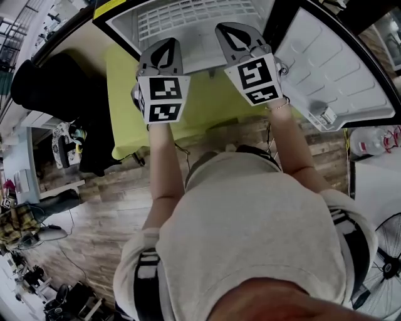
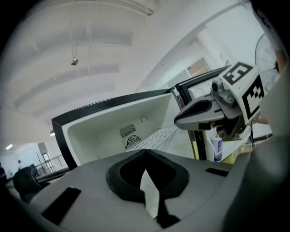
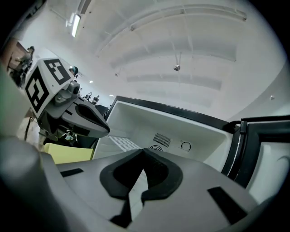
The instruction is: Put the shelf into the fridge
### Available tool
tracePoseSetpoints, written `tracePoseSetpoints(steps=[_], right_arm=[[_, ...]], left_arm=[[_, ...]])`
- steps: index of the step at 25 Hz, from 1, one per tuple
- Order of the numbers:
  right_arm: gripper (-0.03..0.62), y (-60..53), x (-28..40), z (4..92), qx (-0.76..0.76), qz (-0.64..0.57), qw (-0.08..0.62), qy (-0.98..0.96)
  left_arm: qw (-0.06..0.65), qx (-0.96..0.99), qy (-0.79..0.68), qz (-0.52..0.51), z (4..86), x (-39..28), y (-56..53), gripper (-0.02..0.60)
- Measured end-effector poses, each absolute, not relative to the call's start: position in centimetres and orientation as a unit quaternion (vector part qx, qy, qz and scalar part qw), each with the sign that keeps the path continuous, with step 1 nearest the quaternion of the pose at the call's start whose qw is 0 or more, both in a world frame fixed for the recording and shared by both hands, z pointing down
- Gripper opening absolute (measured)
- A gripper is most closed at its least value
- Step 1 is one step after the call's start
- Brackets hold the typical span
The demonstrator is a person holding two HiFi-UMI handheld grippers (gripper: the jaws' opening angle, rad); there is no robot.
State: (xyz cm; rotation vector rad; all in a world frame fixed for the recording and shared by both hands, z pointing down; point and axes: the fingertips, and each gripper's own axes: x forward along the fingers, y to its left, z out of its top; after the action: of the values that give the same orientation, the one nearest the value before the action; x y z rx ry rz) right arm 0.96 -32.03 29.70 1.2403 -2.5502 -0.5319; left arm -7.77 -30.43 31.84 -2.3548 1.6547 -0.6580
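Shelf (image 1: pixel 194 22) lies flat inside the open fridge (image 1: pixel 125 28), so placement looks done. Left hand-held gripper (image 1: pixel 166 47) and right hand-held gripper (image 1: pixel 233 32) hover at the opening, both clenched on nothing. Closing the door (image 1: pixel 332 63) may remain.

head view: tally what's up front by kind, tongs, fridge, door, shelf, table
tongs: 2 (left tongs, right tongs, both shut, nothing held)
fridge: 1
fridge door: 1, open
wire shelf: 1, inside the fridge
yellow-green table: 1
total: 6
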Motion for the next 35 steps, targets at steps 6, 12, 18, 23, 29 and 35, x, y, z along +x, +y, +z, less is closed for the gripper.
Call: tracePoseSetpoints(steps=[6, 12, 18, 23, 29, 35], right_arm=[[0.011, -30.4, 1.4, 29.0, 0.415, -0.125, 0.084, -0.897], [0.011, -29.4, 1.4, 29.0, 0.404, -0.068, 0.045, -0.911], [0.009, -28.2, 1.6, 30.3, 0.390, 0.016, -0.002, -0.921], [0.009, -27.6, 2.7, 31.1, 0.394, 0.068, -0.043, -0.916], [0.011, -26.5, 2.3, 33.5, 0.391, 0.068, -0.010, -0.918], [0.010, -25.5, 1.2, 36.1, 0.369, 0.074, 0.034, -0.926]], left_arm=[[0.041, -0.824, 0.550, -0.131, 30.5, -7.3, -28.8, 0.009], [-0.001, -0.846, 0.525, -0.090, 30.8, -7.0, -27.5, 0.011], [-0.038, -0.873, 0.483, -0.060, 31.7, -5.5, -26.4, 0.009], [-0.052, -0.876, 0.477, -0.048, 32.7, -4.7, -25.7, 0.011], [-0.077, -0.869, 0.486, -0.050, 35.2, -4.9, -24.9, 0.011], [-0.097, -0.868, 0.482, -0.075, 37.3, -4.9, -24.3, 0.011]])
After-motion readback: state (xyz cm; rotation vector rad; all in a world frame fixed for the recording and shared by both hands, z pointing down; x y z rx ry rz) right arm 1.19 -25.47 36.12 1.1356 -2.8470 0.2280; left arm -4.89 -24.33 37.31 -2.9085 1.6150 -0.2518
